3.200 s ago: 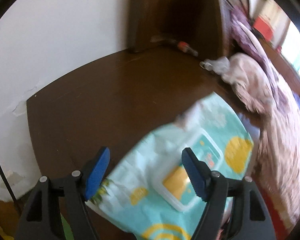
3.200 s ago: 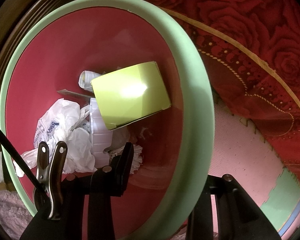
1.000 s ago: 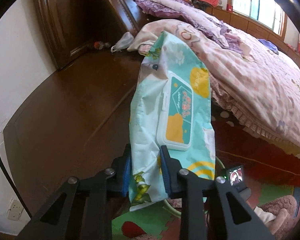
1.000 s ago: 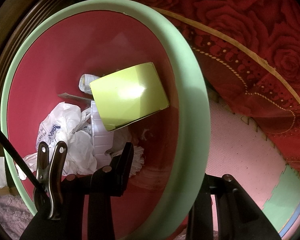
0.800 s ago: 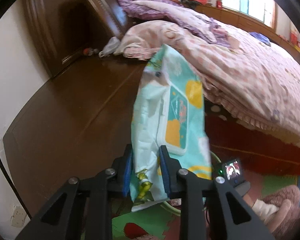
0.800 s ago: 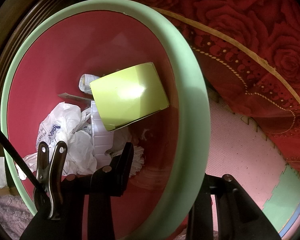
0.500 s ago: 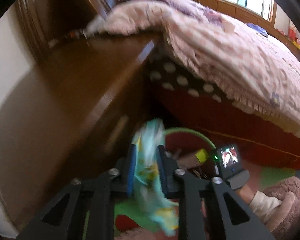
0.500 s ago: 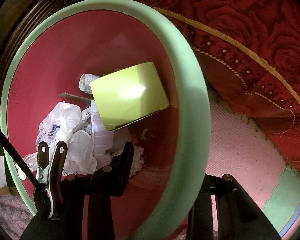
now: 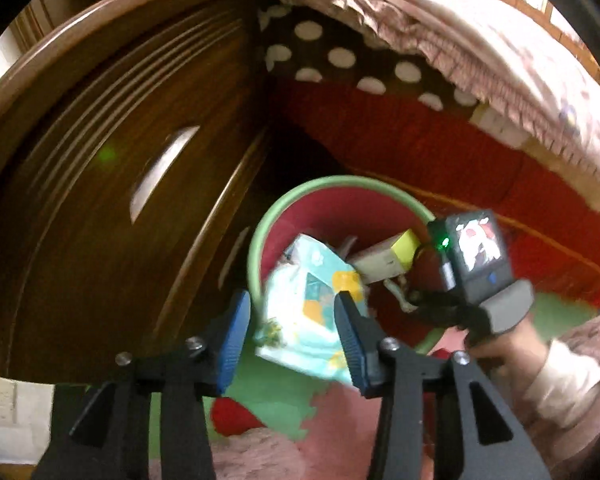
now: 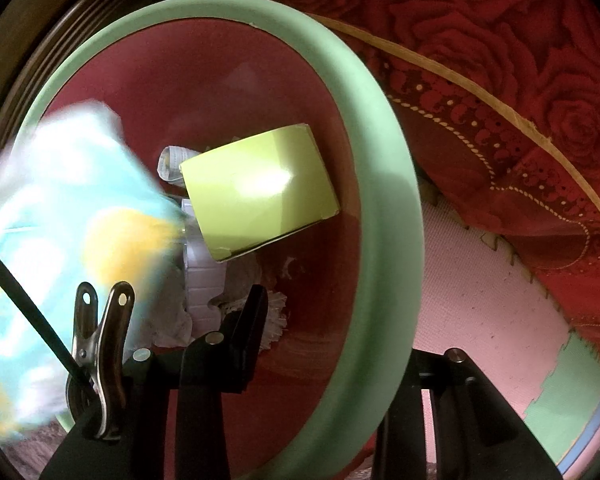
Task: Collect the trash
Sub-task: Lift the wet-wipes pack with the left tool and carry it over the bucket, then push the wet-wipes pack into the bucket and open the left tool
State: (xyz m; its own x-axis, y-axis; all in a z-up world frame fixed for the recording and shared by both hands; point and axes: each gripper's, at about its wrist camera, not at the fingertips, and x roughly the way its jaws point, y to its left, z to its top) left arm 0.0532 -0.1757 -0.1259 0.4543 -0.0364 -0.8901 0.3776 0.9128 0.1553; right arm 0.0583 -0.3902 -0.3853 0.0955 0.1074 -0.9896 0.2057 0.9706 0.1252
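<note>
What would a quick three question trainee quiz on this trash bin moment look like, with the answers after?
1. True or false: the left gripper pads are clamped on the wipes pack.
2. What does the right gripper straddle: (a) the bin rim, (b) the yellow-green box, (c) the wooden cabinet?
3. Where is the wipes pack?

Key
1. False: the jaws have just been opening, and the pack sits loose between the pads.
2. (a): one finger is inside the bin, the other outside.
3. At the bin's mouth, partly over the rim, blurred.
</note>
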